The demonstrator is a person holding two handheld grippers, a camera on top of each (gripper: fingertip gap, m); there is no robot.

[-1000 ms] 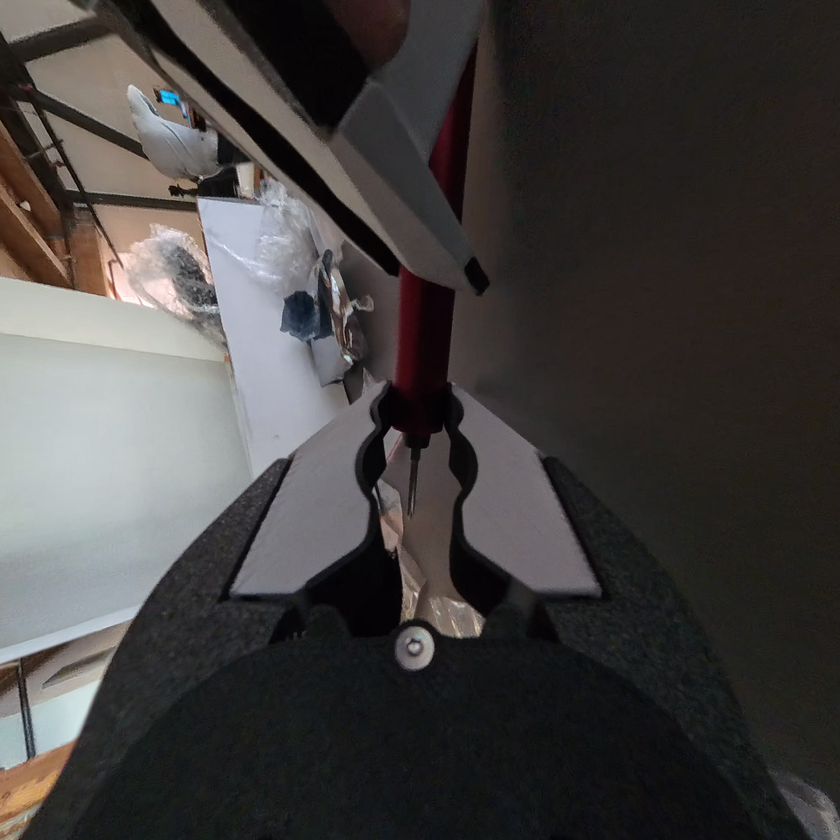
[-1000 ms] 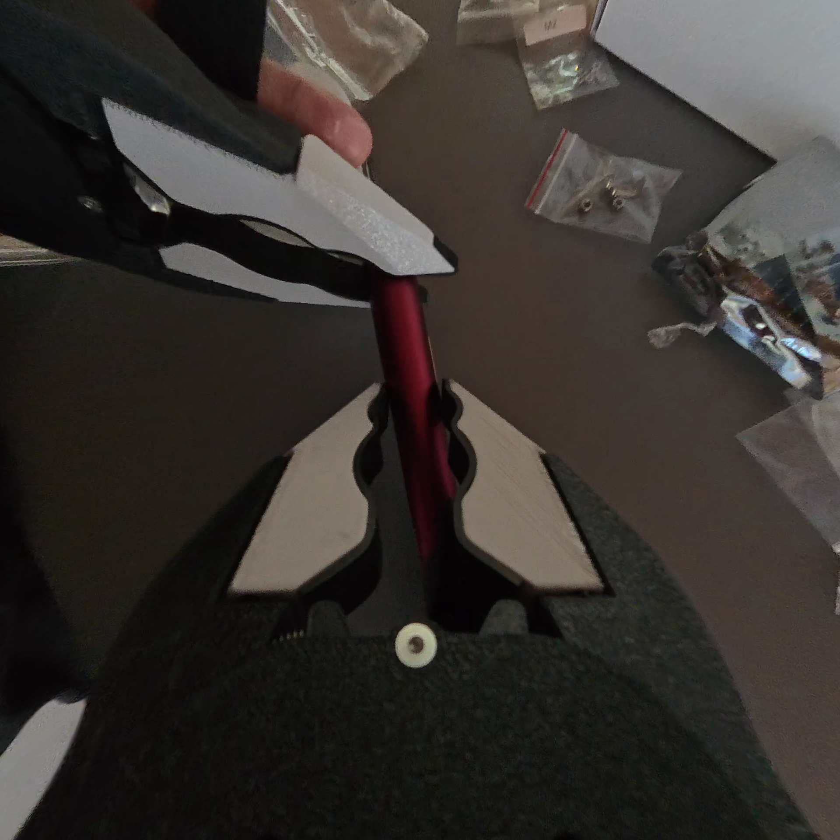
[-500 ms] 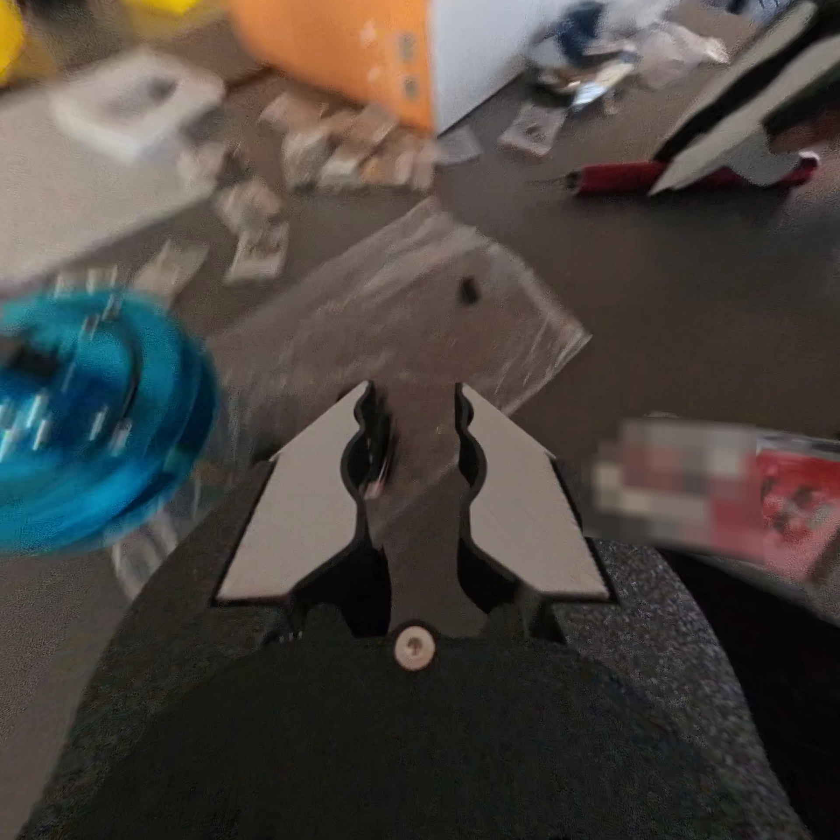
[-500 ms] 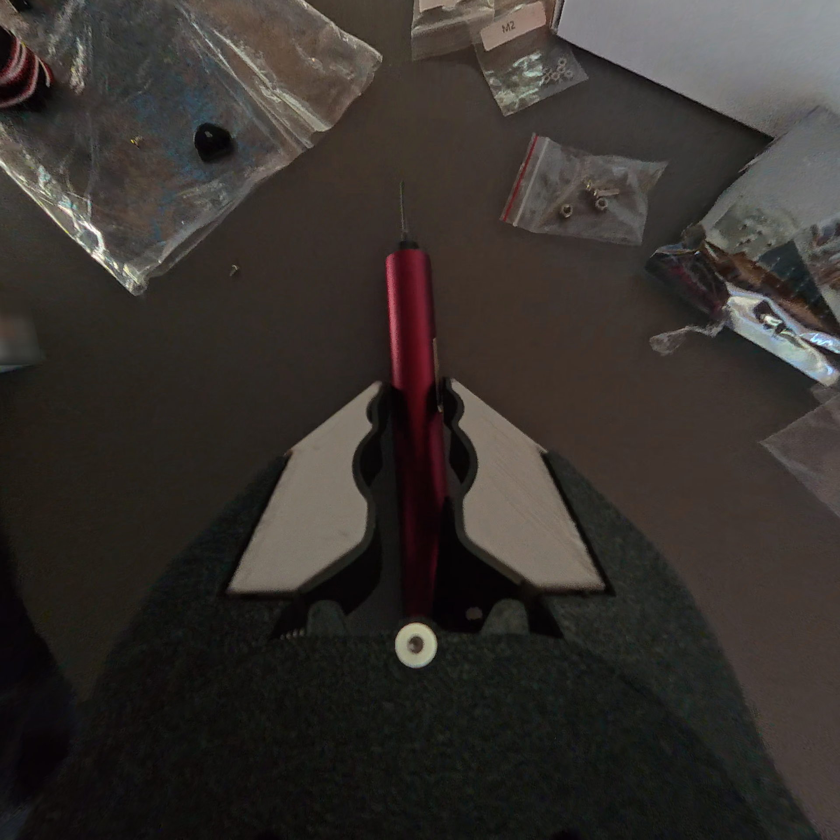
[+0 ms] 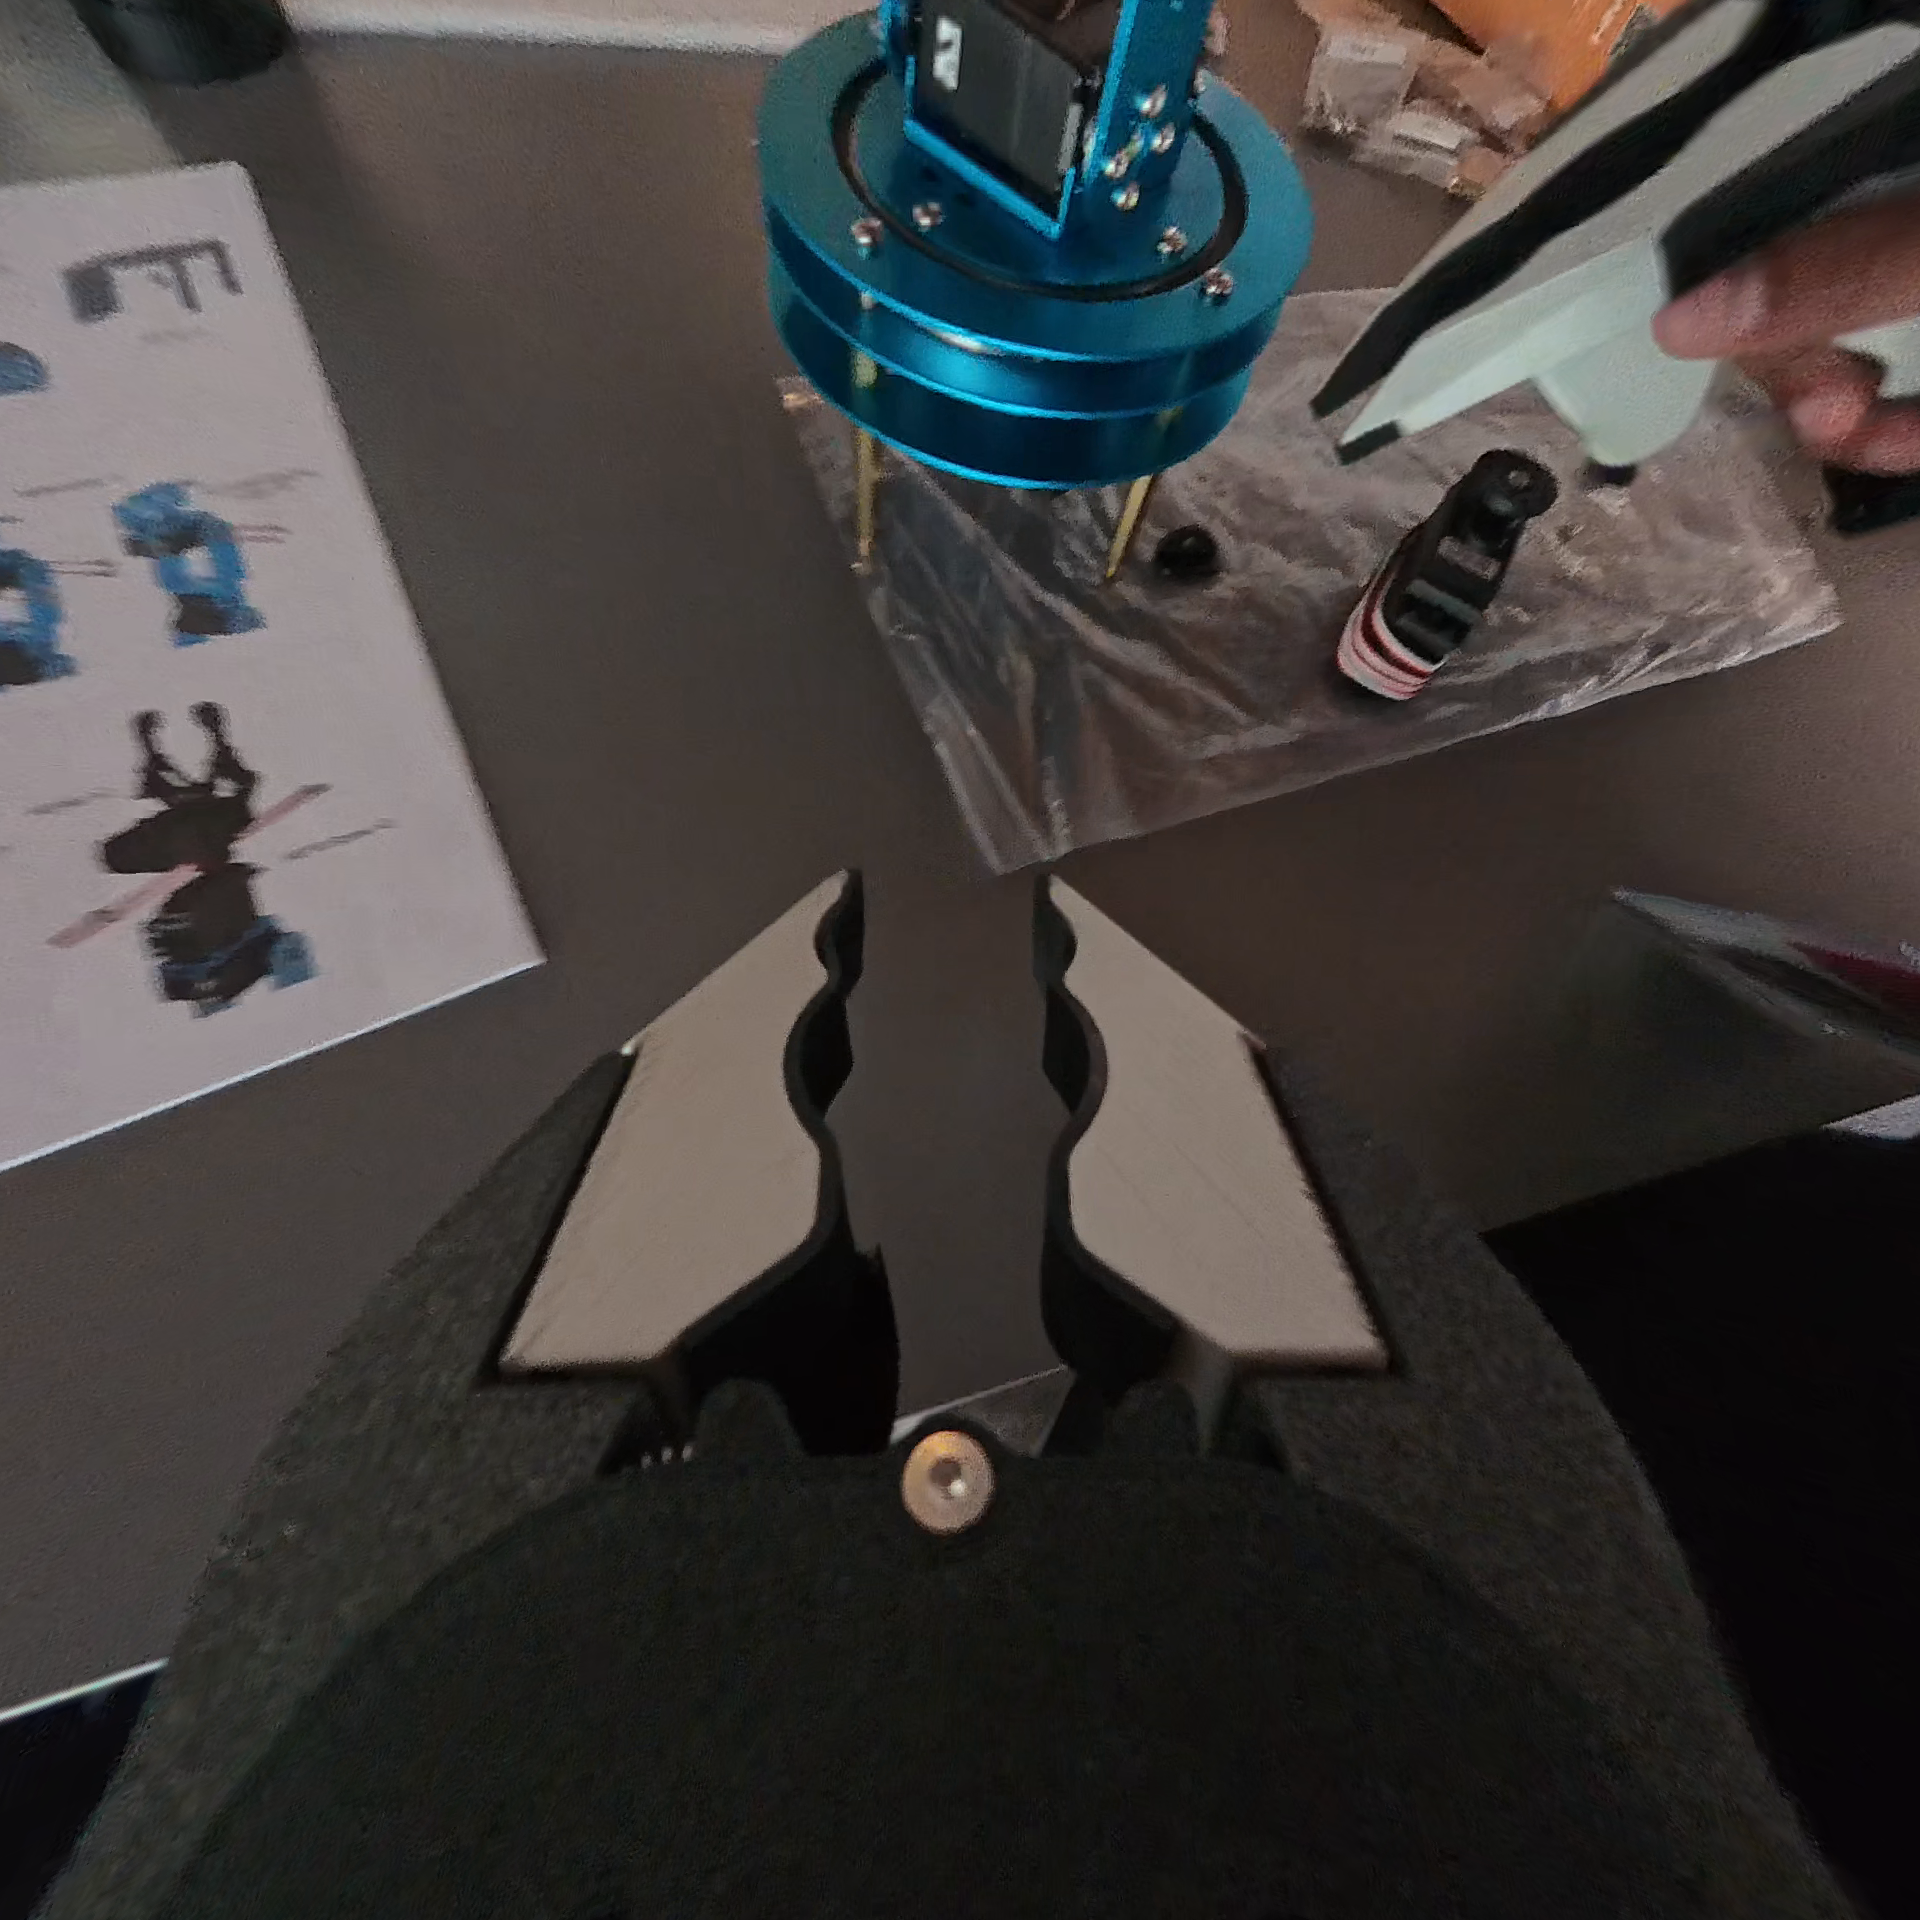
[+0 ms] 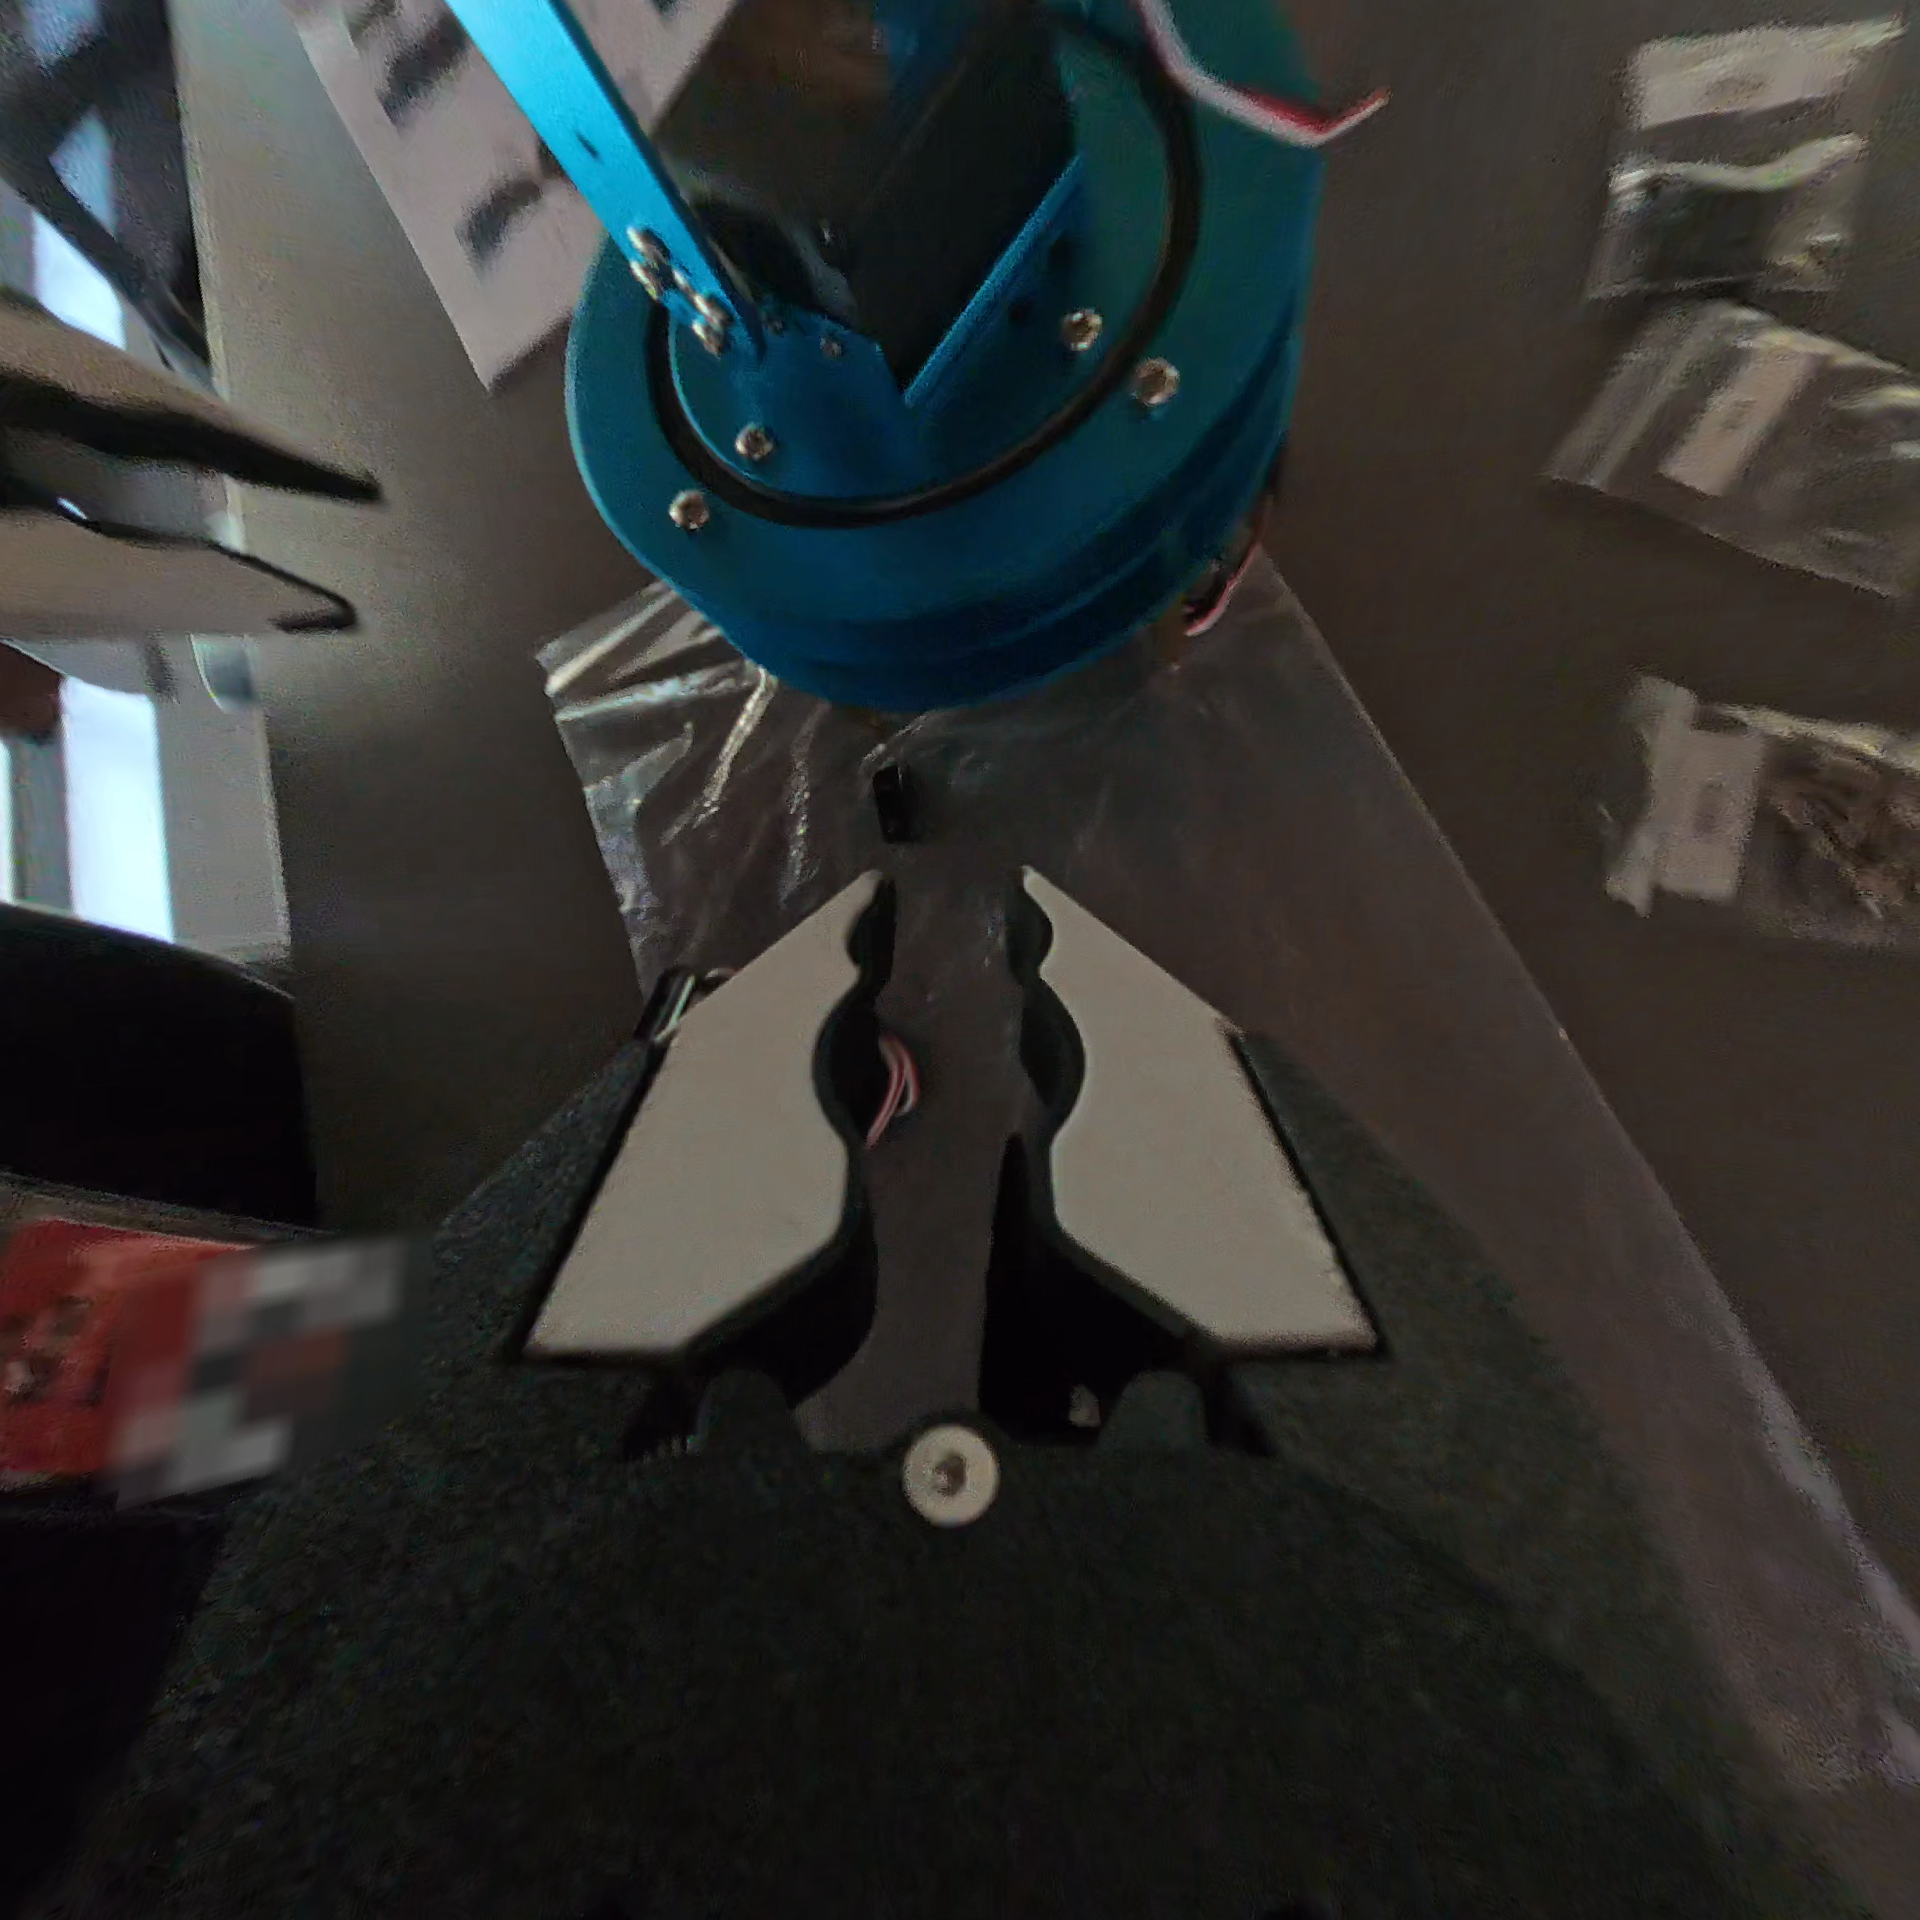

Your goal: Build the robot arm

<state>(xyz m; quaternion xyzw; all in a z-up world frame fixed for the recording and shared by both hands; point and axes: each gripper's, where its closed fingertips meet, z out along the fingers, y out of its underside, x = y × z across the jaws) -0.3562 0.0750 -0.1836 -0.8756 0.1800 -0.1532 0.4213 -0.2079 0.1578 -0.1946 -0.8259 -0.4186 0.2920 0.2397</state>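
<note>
My left gripper is open and empty above the dark table. Ahead of it a blue round base carrying a black servo stands on brass legs at the edge of a clear plastic bag. A black servo with red and white wire and a small black piece lie on the bag. My right gripper is open and empty, low over the bag, facing the blue base. It shows in the left wrist view just above the loose servo. Wire shows between its fingers.
A printed instruction sheet lies at the left. Small bags of hardware lie to the right of the base, with more beside an orange box. A red packet lies at the near edge. The left gripper shows at the left. The tips of one gripper are about 20 cm away from the tips of the other.
Both grippers held a red screwdriver a second ago. The left let go first, then the right; the screwdriver is out of view. Both have swung toward the blue base.
</note>
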